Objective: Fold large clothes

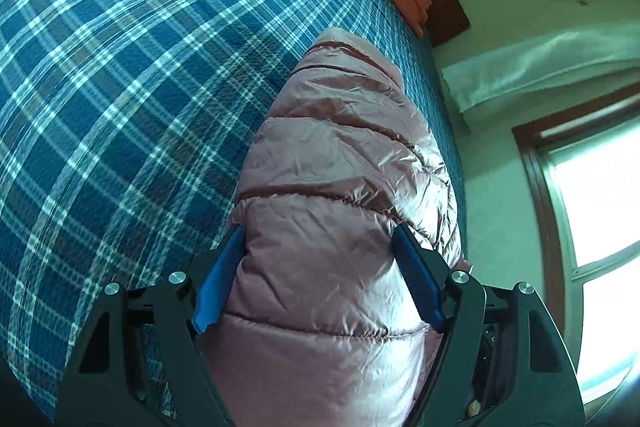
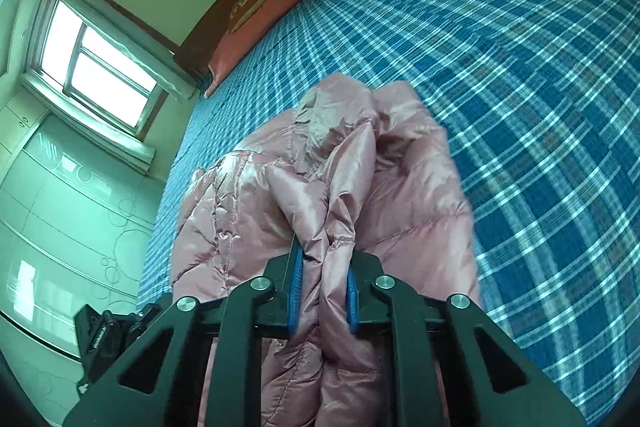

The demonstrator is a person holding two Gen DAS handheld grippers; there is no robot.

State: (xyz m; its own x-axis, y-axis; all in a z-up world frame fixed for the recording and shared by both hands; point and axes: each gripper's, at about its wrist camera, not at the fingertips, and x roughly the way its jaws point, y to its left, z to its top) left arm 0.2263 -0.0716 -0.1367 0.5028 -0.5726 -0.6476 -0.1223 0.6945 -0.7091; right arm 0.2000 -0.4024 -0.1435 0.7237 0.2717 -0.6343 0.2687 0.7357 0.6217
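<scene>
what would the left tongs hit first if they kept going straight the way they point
The pink puffer jacket: it already bulges between the left tongs and fills the line ahead. Beyond it lies the blue plaid bed cover, though depth is hard to judge.

The pink puffer jacket [image 1: 336,187] is glossy, satiny cloth, quilted into padded bands with stitched seams and crinkled all over; light glints off its folds. The bed sheet [image 1: 120,87] under it is matt woven cloth in a blue and white check, smooth and flat. The left gripper [image 1: 320,275] and right gripper [image 2: 323,291] have matt black plastic frames with shiny round metal pins; their fingers [image 2: 295,291] carry blue pads, ribbed in the right wrist view. The pillow [image 2: 256,39] is matt salmon cloth. The headboard [image 2: 224,15] looks like dark wood. The wardrobe door [image 2: 60,211] is glossy, reflecting light.
</scene>
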